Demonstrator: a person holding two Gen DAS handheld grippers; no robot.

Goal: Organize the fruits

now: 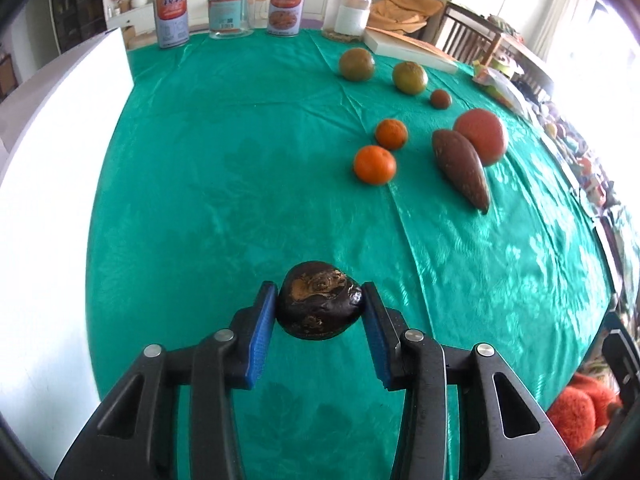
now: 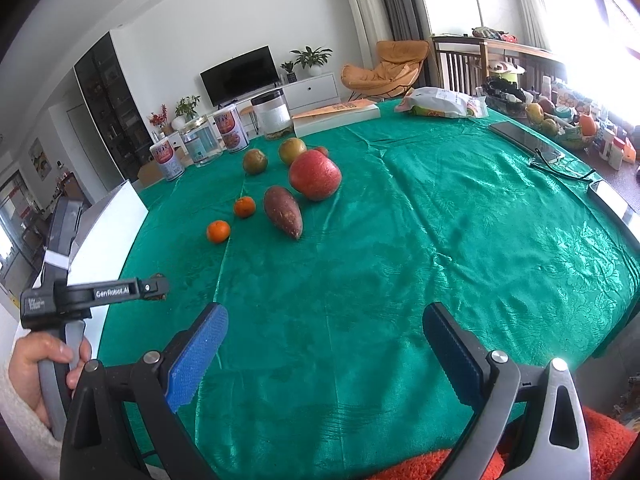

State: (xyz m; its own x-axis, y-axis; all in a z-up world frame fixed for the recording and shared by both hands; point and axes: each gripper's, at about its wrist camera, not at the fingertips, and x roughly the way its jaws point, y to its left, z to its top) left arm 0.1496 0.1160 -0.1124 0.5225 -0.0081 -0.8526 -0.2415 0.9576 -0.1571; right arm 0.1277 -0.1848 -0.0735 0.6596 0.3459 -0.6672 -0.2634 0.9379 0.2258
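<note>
My left gripper (image 1: 319, 300) is shut on a dark brown wrinkled fruit (image 1: 318, 304), held just above the green cloth near the front. Far right of it lie two small oranges (image 1: 375, 164) (image 1: 391, 133), a brown sweet potato (image 1: 462, 167), a big red fruit (image 1: 480, 136), two greenish fruits (image 1: 356, 64) (image 1: 409, 77) and a small dark red one (image 1: 441, 99). My right gripper (image 2: 324, 320) is open and empty over the cloth's front; the fruit group shows beyond it, with the red fruit (image 2: 315, 175) and sweet potato (image 2: 282, 211). The left gripper (image 2: 154, 286) shows at its left.
Two cans (image 1: 172, 20) (image 1: 286, 6) and two clear jars (image 1: 232, 6) (image 1: 347, 12) stand along the far edge, with a white box (image 1: 408, 48) beside them. A white board (image 1: 52, 184) lies at the table's left. A phone (image 2: 526, 140) and snack bag (image 2: 440, 104) lie far right.
</note>
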